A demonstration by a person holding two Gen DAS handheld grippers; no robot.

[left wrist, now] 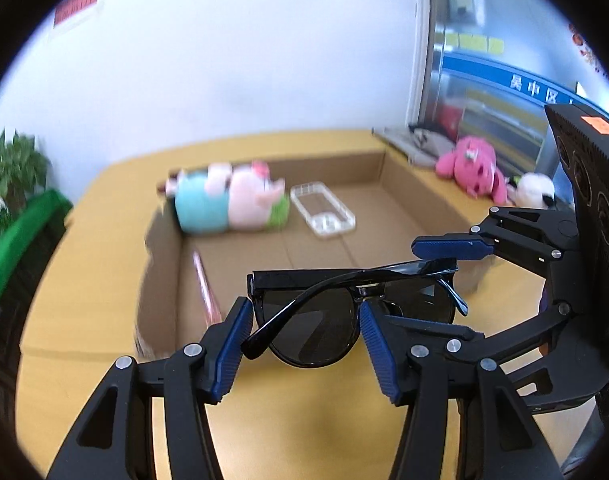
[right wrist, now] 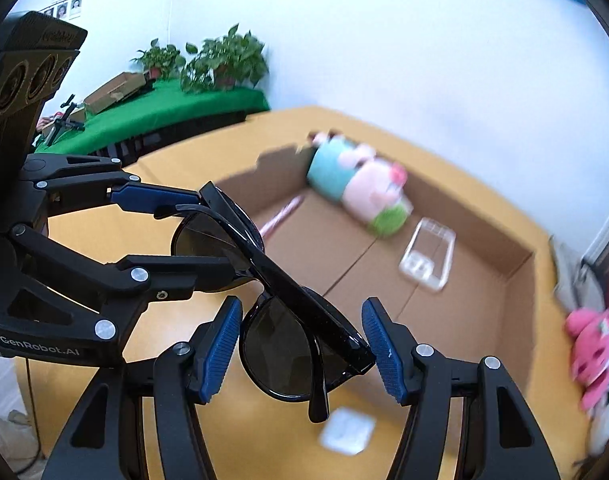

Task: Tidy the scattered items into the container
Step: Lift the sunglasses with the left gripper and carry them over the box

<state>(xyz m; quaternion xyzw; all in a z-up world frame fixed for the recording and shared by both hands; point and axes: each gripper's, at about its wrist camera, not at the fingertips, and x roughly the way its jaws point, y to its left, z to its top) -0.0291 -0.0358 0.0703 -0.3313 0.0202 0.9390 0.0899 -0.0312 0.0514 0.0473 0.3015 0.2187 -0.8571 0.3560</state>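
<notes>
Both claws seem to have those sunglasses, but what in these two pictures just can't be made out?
- Right wrist view: small white item on the table, blurred beyond naming.
- Left wrist view: pink stick in the cardboard box, smeared by motion.
- Either view: whether the pads actually touch the sunglasses.

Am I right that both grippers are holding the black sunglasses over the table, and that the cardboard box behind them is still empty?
Not quite: the cardboard box is not empty. The left wrist view shows a plush toy, a clear phone case and a pink pen inside. Both grippers do hold the black sunglasses.
</notes>
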